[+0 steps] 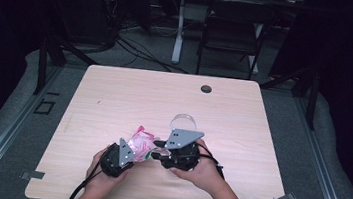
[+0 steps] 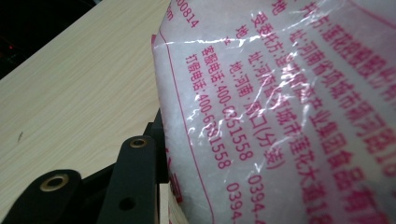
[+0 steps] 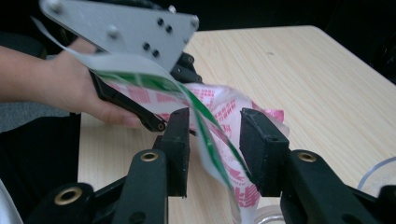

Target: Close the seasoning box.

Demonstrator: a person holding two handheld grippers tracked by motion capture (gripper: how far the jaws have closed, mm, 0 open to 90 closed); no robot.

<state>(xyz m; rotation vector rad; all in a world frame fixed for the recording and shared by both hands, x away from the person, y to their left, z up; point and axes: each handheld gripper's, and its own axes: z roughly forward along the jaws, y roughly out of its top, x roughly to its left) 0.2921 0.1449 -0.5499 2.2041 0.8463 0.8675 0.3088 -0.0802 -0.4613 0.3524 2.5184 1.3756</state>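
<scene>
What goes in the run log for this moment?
left gripper: shut on plastic bag | right gripper: open around bag corner | clear cup: behind grippers on table

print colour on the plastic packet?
Pink-red text on translucent white film of the packet, clearest in the left gripper view; a green stripe shows in the right gripper view.

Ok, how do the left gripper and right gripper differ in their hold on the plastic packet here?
The left gripper has its jaws clamped on the plastic packet; the right gripper has its jaws apart, with the packet's edge passing between them. In the high view the left gripper meets the packet from its left, the right gripper from its right. Both are hand-held.
</scene>
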